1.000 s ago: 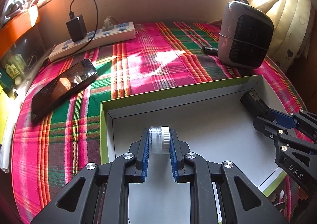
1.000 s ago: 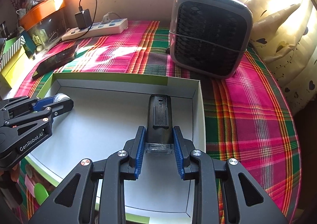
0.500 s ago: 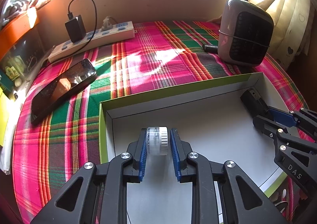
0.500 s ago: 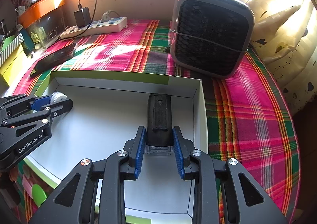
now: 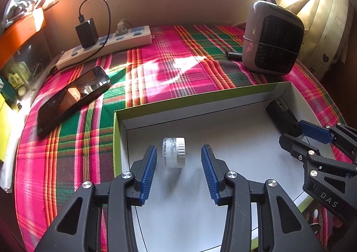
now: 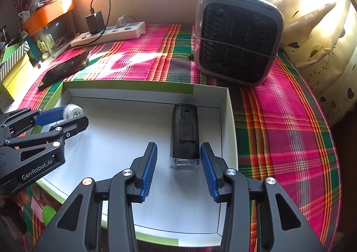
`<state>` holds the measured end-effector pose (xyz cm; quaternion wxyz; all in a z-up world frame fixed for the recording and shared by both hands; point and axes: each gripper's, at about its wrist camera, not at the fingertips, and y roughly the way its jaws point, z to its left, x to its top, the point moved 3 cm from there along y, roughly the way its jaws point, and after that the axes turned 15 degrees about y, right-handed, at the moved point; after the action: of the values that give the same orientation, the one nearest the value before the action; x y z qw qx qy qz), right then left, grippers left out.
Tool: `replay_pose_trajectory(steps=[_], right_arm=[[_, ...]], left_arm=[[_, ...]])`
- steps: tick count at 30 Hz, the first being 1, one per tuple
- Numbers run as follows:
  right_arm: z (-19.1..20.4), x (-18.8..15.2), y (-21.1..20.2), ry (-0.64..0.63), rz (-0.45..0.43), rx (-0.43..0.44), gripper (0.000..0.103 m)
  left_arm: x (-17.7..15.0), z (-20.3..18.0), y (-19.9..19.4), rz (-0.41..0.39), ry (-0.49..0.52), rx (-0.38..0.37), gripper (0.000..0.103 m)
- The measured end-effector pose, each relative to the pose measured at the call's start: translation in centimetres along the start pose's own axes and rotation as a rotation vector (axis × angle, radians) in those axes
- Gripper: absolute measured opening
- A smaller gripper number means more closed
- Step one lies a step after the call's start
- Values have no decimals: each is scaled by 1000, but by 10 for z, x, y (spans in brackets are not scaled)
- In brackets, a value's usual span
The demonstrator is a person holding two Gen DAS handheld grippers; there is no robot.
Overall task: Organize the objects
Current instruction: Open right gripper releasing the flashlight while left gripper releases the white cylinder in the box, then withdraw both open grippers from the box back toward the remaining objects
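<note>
Two handheld grippers work over one shallow white box [image 6: 225, 122] with a green rim, set on a plaid cloth [image 5: 169, 73]. Left gripper [image 5: 178, 158]: jaws opening, blue pads clear on both sides of one small clear jar [image 5: 173, 152] with a white cap, which lies on its side on the box floor near the left wall. Right gripper [image 6: 178, 158]: jaws opening as well, pads apart from the one black device [image 6: 184, 133] with a clear end that lies flat near the box's right wall; nothing is gripped by either tool. Behind the box stand one grey fan unit [image 6: 236, 37], one white power strip [image 5: 104, 45] carrying one black charger [image 5: 87, 32], and one dark phone [image 5: 71, 98] lying face up. Boxes and clutter at the left edge of the right wrist view are cut off and hard to make out. Each gripper's handle runs out of frame below, and the box's near edge is hidden behind the gripper arms.
</note>
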<state>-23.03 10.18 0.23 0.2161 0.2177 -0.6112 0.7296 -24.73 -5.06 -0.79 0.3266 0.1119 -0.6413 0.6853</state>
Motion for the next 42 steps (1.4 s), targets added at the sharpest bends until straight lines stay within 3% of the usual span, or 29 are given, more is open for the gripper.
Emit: replay_pose_trajectory(steps=[29,39,42], right_arm=[[13,-39,-62,13,-69,59,43],[11,-63,-87,6,-94,83,43],[8,-71,-90,8,-91,85,44]], left_arm=[[-37,-14,-69,-90,-1,10,42],[-67,-9,-93,-132,-32,22,42],[-76,-5,-97,-137,-58,-4,42]])
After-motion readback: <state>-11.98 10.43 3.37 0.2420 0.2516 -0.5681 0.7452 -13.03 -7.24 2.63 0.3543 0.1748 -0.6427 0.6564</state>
